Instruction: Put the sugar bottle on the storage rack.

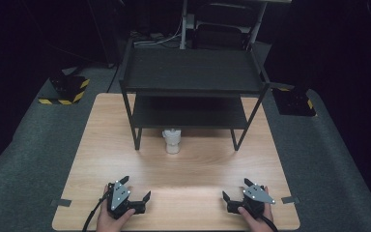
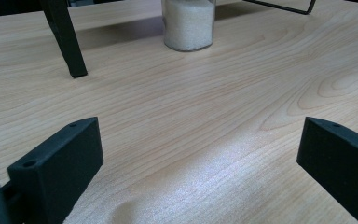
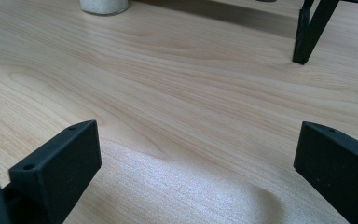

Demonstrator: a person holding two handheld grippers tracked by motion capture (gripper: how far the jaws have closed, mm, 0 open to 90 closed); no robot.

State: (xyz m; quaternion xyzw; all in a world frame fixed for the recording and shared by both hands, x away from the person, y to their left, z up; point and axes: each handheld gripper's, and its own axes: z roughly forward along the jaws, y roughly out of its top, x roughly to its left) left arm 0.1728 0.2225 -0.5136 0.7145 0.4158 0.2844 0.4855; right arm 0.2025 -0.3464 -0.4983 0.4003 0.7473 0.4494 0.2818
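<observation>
Your left gripper (image 1: 136,189) and right gripper (image 1: 235,189) rest low at the table's (image 1: 207,164) near edge, jaws wide, gripping nothing. The jar (image 1: 172,140) (white grains inside) stands under the shelf (image 1: 193,72).

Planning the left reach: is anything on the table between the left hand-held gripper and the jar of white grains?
Nothing visible: bare wooden table lies between the open left hand-held gripper and the clear glass jar of white grains.
</observation>
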